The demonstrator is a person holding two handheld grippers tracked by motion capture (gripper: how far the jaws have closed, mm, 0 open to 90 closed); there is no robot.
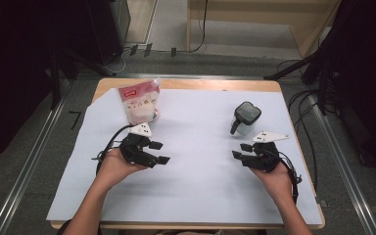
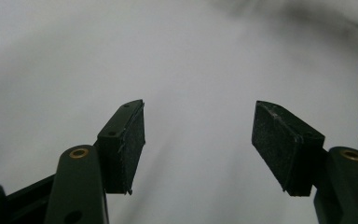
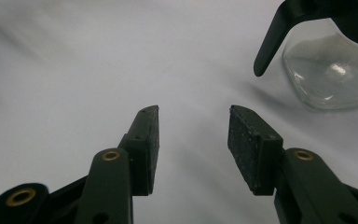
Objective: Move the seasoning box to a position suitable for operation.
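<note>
Hovering over the white sheet [image 1: 196,161], we hold the left gripper [image 1: 159,152] wide and empty, the right gripper [image 1: 241,151] narrower and empty, its glass jar [image 1: 245,119] at 12 o'clock.

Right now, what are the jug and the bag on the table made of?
The jug looks like clear glass: you can see through its shiny body, and its lid and handle look like black plastic. The bag seems to be glossy plastic film: it crinkles, shines and stands up softly.

Clear glossy glass jar [image 3: 328,77] – black plastic lid, glossy plastic pouch [image 1: 138,102], matt white paper sheet [image 1: 200,166]
</note>
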